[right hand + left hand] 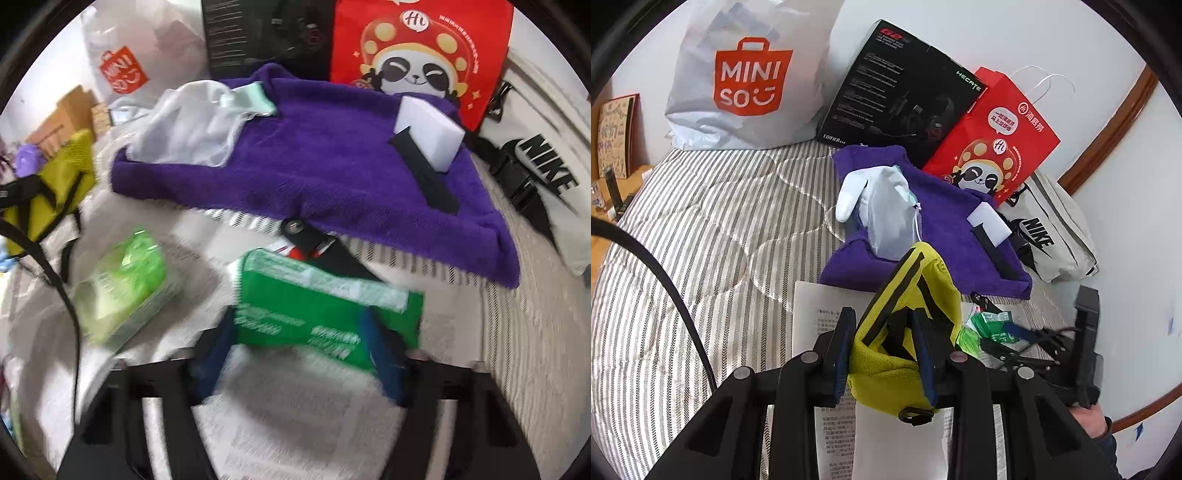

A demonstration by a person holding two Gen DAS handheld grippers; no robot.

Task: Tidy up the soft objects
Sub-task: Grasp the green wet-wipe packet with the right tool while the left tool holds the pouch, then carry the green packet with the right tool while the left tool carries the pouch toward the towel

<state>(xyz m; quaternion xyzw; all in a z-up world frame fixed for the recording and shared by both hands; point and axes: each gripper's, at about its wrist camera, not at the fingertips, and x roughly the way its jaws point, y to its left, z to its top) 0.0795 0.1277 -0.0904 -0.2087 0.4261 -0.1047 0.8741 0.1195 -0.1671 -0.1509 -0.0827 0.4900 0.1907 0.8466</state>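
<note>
The yellow mesh pouch (905, 354), nearest the left camera, is pinched between the left gripper (886, 354), its mouth held open and lifted above the printed sheets (820, 314) at the near edge of the bed (701, 229). Behind it the purple towel (332, 162) is spread toward the far edge, carrying a white mesh bag (886, 210) and a white block (428, 133). The green tissue pack (325, 317) lies on the sheets between the fingers of the right gripper (303, 350), its long axis running across them; whether the pads already press on it cannot be told through the blur. The right hand is judged nearer the pack, pitched steeply downward. A lighter green packet (125, 284) lies left of it, toward the pouch.
</note>
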